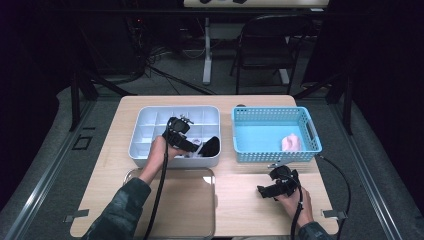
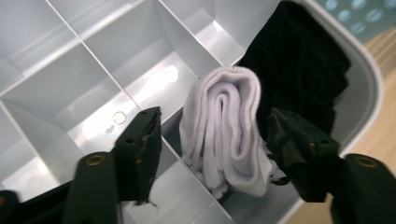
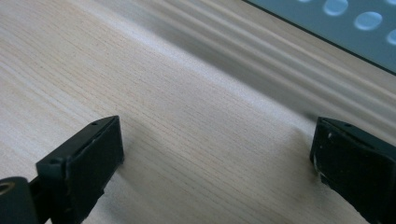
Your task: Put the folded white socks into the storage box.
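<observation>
Sitting in a dim room with a folding chair (image 1: 265,45) behind, a pale wooden surface (image 1: 240,200) carrying a grey divided tray (image 1: 145,120) toward its far left, a blue basket (image 1: 275,150) toward its far right and a flat metal tray (image 1: 190,210) at the near edge. Hovering over the divided tray's near right corner, the left hand-held gripper (image 2: 212,140), jaws standing apart and clear of the cloth, gripping nothing. Lying straight ahead between those jaws, a rolled white sock (image 2: 224,130) in a near-row compartment, long axis running away from the camera along the line of the jaws. Crowding it on the side toward the tray's rim, a black sock (image 2: 299,70). Resting low over the surface near the basket's front wall, the right hand-held gripper (image 3: 217,163), jaws wide with nothing in them, well apart from the sock; left hand clearly nearer. Lying in the basket, something pink (image 1: 291,142).
</observation>
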Demonstrator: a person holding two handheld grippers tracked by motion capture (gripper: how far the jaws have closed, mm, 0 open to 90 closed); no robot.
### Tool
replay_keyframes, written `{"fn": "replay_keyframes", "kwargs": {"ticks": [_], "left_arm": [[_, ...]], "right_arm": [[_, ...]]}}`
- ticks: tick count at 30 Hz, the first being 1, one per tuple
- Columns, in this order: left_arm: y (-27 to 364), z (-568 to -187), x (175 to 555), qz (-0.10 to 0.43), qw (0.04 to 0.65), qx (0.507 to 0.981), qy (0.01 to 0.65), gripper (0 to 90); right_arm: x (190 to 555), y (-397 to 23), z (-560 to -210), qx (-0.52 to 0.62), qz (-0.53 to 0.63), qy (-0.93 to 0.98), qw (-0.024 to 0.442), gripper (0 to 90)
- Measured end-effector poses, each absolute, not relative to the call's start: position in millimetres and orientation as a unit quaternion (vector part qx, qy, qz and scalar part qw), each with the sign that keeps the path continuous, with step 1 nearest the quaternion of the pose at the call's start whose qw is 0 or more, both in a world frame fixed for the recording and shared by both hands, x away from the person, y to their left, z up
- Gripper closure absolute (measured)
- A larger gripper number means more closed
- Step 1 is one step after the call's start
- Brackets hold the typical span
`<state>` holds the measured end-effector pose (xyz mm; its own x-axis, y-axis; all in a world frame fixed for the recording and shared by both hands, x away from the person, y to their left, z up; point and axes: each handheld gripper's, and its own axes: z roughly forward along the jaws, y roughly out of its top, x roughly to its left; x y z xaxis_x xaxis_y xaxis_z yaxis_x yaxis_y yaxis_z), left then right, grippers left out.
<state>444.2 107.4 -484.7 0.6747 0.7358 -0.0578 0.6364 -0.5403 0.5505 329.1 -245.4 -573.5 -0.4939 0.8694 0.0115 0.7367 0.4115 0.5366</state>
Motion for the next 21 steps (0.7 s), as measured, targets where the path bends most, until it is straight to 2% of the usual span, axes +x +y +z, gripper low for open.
{"fn": "replay_keyframes", "kwargs": {"ticks": [9,21], "left_arm": [[115,-471,421,0.109,0.296,0.871,0.376,16.4],[120,-472,387,0.125,0.313,0.872,0.355,7.0]], "right_arm": [[329,-245,-574,0.486,0.244,0.828,0.137,1.8],[331,-252,-573,0.494,0.255,0.822,0.122,0.0]]}}
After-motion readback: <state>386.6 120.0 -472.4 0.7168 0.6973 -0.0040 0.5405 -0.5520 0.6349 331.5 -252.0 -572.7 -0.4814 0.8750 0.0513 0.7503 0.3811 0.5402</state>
